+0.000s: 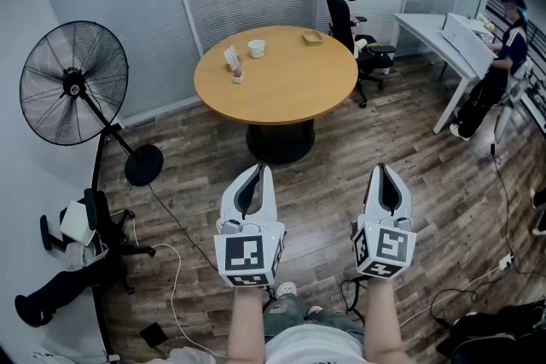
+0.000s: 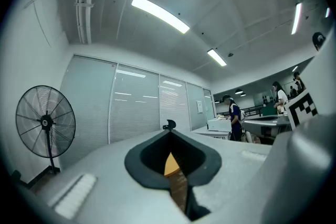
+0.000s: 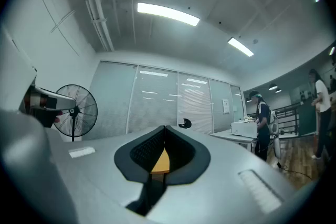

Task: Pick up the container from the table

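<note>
A round wooden table [image 1: 290, 89] stands ahead of me in the head view. On its far left part sit a white cup-like container [image 1: 256, 48], a small upright card [image 1: 230, 57] and a little pot [image 1: 237, 77]; a flat brown dish [image 1: 312, 37] lies at the far edge. My left gripper [image 1: 263, 172] and right gripper [image 1: 381, 170] hang side by side over the floor, well short of the table. Both are shut with nothing held. In the left gripper view the left gripper [image 2: 169, 131] has its tips together, as does the right gripper [image 3: 164, 127] in its own view.
A standing fan [image 1: 75, 83] is at the left, with cables on the wood floor beneath. Black office chairs [image 1: 351, 13] stand behind the table. A person [image 1: 503, 55] stands at a white desk [image 1: 444, 38] on the right. Bags lie at the lower left.
</note>
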Motion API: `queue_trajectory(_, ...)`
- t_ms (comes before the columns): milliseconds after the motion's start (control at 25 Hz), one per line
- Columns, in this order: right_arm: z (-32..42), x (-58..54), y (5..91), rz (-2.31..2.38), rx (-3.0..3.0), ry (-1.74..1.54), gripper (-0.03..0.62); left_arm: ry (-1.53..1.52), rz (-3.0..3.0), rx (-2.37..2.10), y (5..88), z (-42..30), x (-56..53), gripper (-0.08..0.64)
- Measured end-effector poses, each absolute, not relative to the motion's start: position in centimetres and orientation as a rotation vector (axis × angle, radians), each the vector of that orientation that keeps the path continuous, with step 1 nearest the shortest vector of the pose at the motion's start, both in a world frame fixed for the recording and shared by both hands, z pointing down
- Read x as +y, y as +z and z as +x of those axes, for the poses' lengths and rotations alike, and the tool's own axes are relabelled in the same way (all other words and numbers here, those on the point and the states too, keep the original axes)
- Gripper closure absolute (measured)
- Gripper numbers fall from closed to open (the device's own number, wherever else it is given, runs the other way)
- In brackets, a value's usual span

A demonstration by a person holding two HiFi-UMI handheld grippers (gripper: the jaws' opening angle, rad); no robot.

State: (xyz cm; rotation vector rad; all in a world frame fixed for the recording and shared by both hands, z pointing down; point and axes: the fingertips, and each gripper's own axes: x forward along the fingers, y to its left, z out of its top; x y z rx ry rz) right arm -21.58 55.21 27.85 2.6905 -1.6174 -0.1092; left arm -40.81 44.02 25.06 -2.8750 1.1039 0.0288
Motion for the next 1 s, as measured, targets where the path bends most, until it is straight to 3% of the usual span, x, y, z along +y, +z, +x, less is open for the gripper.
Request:
queue_trajectory(800, -22.7, 51.2, 28.7, 2.670, -1.642, -0.093, 0.557, 0.038, -2.882, 1.122, 26.0, -41.9, 40.1, 0.560)
queue_trajectory(1000, -23.7, 48.7, 29.4, 2.682, -1.673, -0.059, 0.460, 0.029, -2.888, 1.121, 26.7, -42.6, 37.7, 0.560)
